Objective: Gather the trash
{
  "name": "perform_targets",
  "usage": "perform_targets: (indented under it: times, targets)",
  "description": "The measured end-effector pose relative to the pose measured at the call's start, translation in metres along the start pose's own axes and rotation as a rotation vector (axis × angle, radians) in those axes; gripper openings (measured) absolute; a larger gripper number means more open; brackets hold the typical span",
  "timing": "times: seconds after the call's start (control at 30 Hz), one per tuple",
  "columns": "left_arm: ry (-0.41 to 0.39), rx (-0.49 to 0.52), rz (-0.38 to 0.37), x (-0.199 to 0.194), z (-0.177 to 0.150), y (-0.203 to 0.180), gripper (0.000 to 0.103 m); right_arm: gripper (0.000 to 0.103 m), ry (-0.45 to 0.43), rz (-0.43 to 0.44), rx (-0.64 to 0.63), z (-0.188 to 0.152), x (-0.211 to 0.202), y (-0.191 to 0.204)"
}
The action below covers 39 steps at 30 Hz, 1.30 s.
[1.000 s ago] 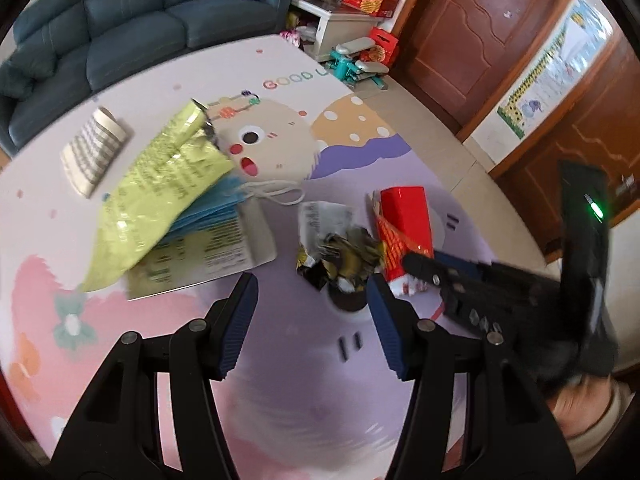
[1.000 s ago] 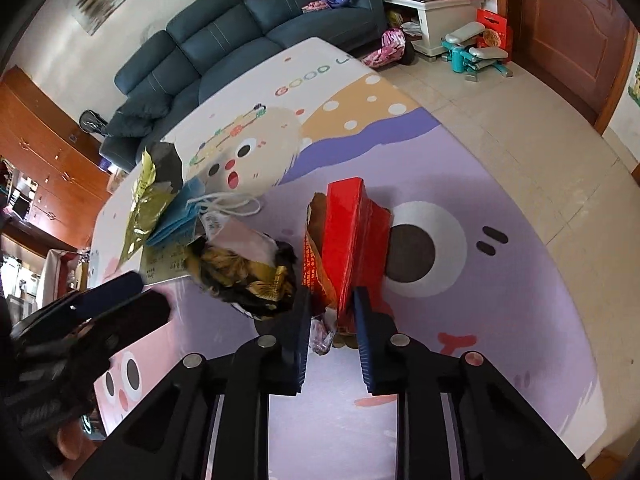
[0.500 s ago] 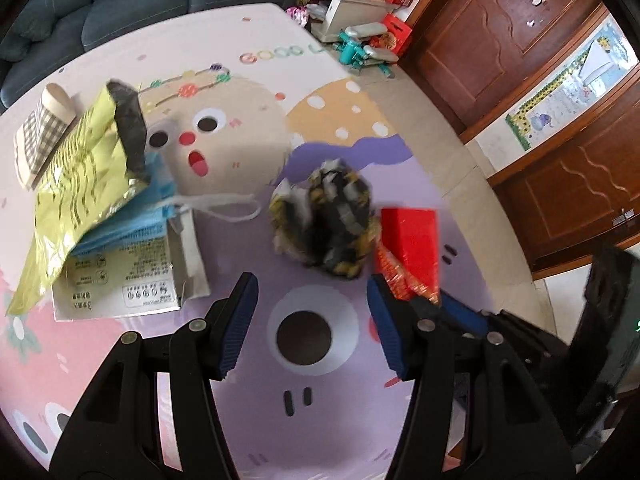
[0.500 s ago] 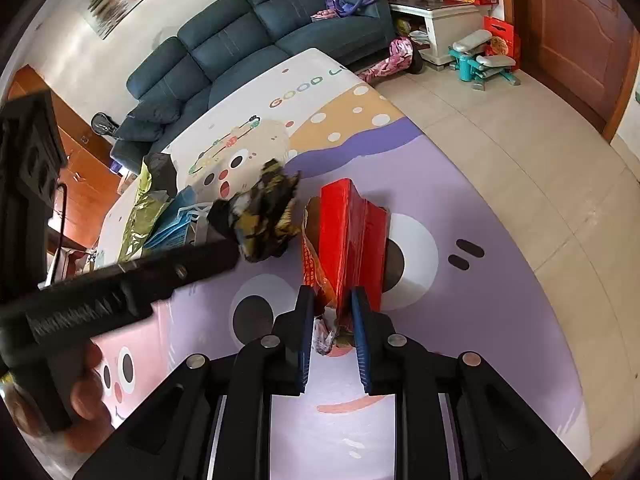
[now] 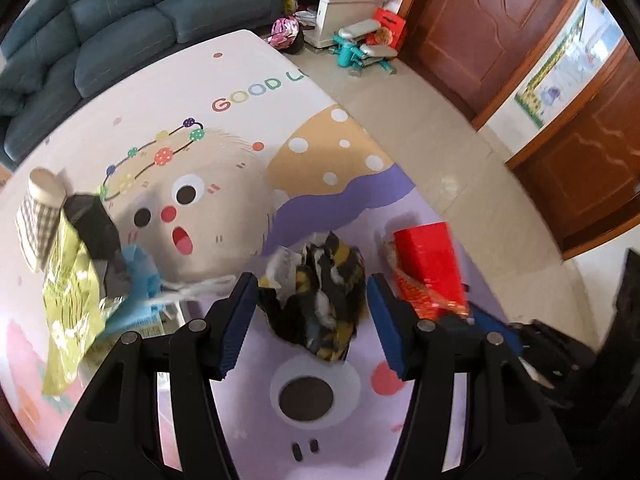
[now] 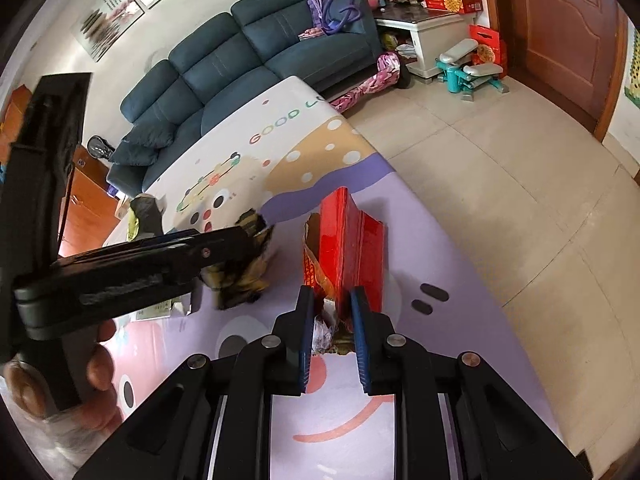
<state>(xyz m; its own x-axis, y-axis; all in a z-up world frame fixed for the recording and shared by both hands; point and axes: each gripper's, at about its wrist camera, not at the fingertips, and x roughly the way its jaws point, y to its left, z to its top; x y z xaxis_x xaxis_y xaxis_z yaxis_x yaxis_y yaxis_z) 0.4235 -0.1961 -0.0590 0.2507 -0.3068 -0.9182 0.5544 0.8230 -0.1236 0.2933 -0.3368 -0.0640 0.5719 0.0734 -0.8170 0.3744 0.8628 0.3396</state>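
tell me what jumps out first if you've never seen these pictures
The bright red box, clamped at its near end by the right gripper. Just left of it, a crumpled black-and-yellow wrapper sits between the left gripper fingers, all on a cartoon-face play mat.

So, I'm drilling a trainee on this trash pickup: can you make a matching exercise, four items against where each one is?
Items:
1. crumpled black-and-yellow wrapper
2. red box
3. yellow-green bag
4. checked cup

Places:
A. farthest left, at the edge of the mat
B. clamped in the right gripper
C. lying between the cup and the left gripper
D. held between the left gripper's fingers

Pairs: 1-D, 2-B, 3-C, 4-A
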Motion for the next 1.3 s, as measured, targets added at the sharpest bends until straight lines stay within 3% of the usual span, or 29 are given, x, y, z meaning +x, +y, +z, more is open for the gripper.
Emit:
perform_targets:
  times: [0.23,0.37,0.53,0.67,1.03,1.17,1.3]
  targets:
    - [0.036,0.045,0.09,0.03,0.001,-0.008,0.06,0.018,0.003,0.003,0.01,-0.003,0.003,-0.011]
    - [0.019,0.066,0.115,0.031,-0.003,-0.014,0.062,0.018,0.006,0.011,0.011,-0.006,0.002,-0.013]
    - [0.041,0.076,0.105,0.03,-0.011,-0.017,0.063,0.018,0.006,0.02,0.002,-0.014,-0.006,-0.011]
    - [0.118,0.033,0.025,0.031,-0.015,-0.01,0.064,0.018,0.004,0.03,0.001,-0.023,-0.013,-0.01]
    - [0.168,0.004,0.031,0.021,-0.043,-0.002,0.066,0.018,0.003,0.055,0.008,-0.05,-0.038,-0.007]
    - [0.127,0.021,0.071,0.003,-0.06,-0.007,0.052,0.017,0.008,0.071,0.005,-0.071,-0.055,-0.003]
    - [0.141,-0.008,0.029,-0.016,-0.086,-0.003,0.049,0.017,0.016,0.079,-0.002,-0.095,-0.073,0.002]
